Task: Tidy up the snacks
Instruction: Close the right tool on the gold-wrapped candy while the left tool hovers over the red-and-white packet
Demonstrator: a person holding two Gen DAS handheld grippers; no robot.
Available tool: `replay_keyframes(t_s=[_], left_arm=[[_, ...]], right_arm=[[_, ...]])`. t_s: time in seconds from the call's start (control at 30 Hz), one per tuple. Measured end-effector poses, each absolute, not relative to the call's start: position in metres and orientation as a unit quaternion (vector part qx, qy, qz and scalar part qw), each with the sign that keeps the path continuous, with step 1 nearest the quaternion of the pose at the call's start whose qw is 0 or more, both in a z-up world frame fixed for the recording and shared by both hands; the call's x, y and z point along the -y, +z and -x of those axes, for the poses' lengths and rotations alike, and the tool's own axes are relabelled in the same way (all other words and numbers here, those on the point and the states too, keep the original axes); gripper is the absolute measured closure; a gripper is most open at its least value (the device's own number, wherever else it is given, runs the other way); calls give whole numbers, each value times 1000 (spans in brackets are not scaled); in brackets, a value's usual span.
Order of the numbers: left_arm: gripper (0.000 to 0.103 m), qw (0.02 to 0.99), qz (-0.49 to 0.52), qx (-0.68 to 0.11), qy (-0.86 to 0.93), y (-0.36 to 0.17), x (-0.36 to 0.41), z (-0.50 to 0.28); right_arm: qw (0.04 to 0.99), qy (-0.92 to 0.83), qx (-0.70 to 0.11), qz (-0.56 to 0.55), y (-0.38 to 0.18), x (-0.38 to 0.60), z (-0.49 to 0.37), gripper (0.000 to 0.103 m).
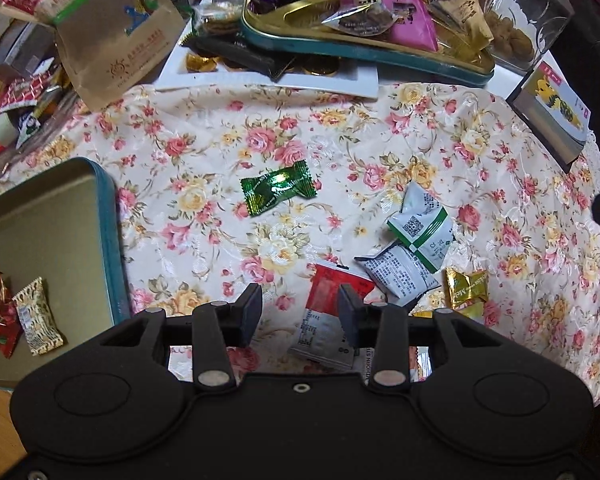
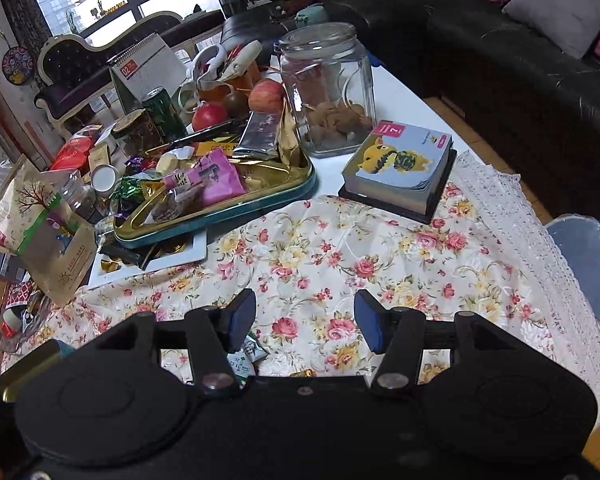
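My left tongs hang released just over the red-and-white packet, its length running near to far between the jaws. My right tongs, also released, hover farther off.

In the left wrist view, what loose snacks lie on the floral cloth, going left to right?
Green candy → red packet → grey packet → gold candy. The white-and-green packet overlaps the grey one, so it is left out.
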State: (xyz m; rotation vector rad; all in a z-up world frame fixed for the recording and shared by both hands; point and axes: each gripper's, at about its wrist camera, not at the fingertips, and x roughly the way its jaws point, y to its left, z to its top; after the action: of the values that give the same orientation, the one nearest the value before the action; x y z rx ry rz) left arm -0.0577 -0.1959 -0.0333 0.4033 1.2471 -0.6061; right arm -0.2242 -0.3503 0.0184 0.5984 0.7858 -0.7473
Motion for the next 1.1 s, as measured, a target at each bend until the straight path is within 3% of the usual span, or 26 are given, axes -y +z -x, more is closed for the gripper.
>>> replay_keyframes(t_s=[0.33,0.53,0.8,0.93,1.1], left_arm=[[54,776,-180,-536,-280,-16,184,56],[53,795,-167,-515,-273,-2,173,49],[53,821,-146,-501,-231,6,161,42],[53,827,-139,-499,-220,8,156,38],[53,811,-144,-518,-230,5,155,34]], right_arm=[[770,-407,-447,-205,-18,351,201,48],[783,-424,-418,-179,-19,342,198,49],[787,-496,-364,-43,-5,315,188,51],[798,-491,-347,-47,5,315,187,54],[800,-459,-381,-63,-1,316,181,54]])
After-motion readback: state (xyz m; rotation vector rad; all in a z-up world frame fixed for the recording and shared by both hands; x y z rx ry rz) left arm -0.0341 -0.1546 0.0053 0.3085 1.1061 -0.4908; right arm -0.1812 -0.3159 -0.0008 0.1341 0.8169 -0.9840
